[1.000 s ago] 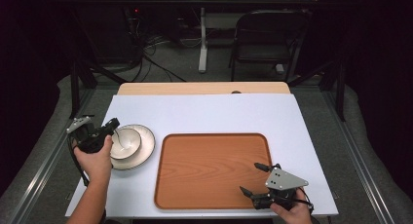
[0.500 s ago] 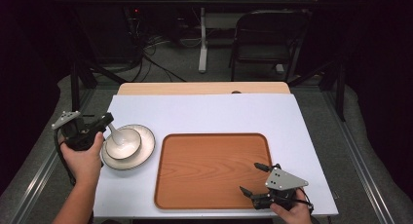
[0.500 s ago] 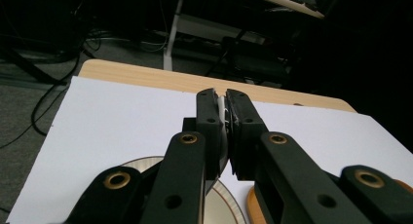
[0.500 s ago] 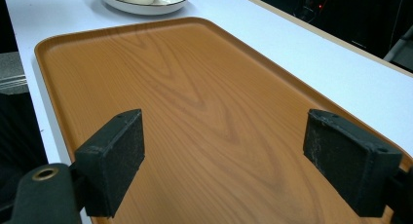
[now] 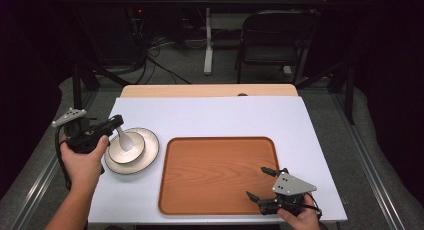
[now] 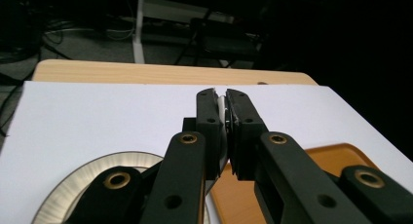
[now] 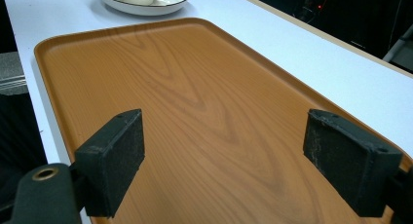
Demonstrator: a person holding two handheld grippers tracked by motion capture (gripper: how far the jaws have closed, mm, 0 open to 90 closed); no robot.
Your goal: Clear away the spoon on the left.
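Left hand-held gripper (image 5: 116, 123) is clenched on the handle of a white spoon (image 5: 123, 139), whose scoop hangs in the bowl (image 5: 131, 151) just beyond its tips. Right hand-held gripper (image 5: 260, 182) waits released, jaws wide over the wooden tray (image 5: 215, 165) on the surface (image 5: 225, 115), likely ready to steady it.

White table (image 5: 210, 117) carries a plate (image 5: 147, 157); beside it, a wooden tray (image 5: 215, 175).
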